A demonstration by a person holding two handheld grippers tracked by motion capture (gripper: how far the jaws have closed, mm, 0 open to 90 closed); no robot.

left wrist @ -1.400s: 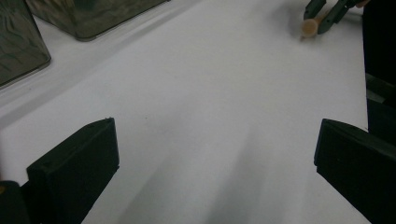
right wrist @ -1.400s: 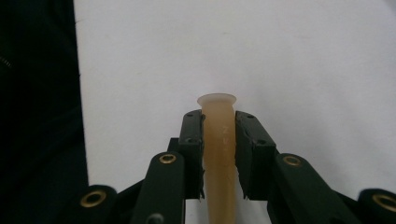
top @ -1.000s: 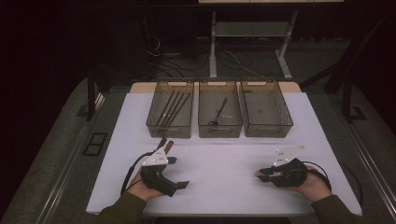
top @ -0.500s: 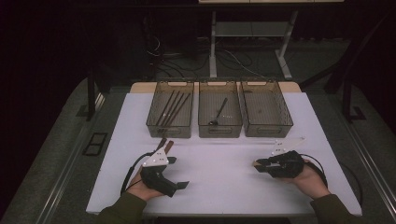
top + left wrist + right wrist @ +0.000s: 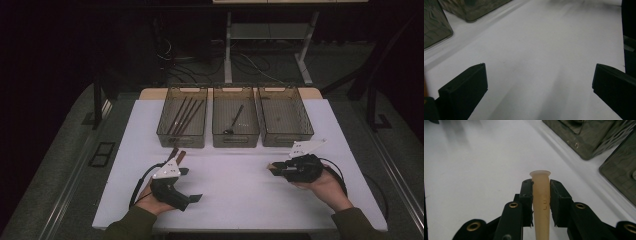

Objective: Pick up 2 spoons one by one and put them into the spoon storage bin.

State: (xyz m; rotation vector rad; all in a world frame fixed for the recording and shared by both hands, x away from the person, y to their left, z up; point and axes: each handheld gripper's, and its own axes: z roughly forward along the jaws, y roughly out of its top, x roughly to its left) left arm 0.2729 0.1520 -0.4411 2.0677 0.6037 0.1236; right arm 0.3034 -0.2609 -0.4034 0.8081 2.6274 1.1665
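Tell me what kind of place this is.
Probably a lab or test workshop set up for sorting cutlery, not a home kitchen. A white table holds three clear bins in a row, one with chopsticks, one with a spoon; behind are bare desk legs and loose cables.

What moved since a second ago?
The right gripper shifted a little toward the left of the high view and rose slightly, jaws clamped on a pale handle as before. The left gripper, the three bins and the utensils in them stayed put.
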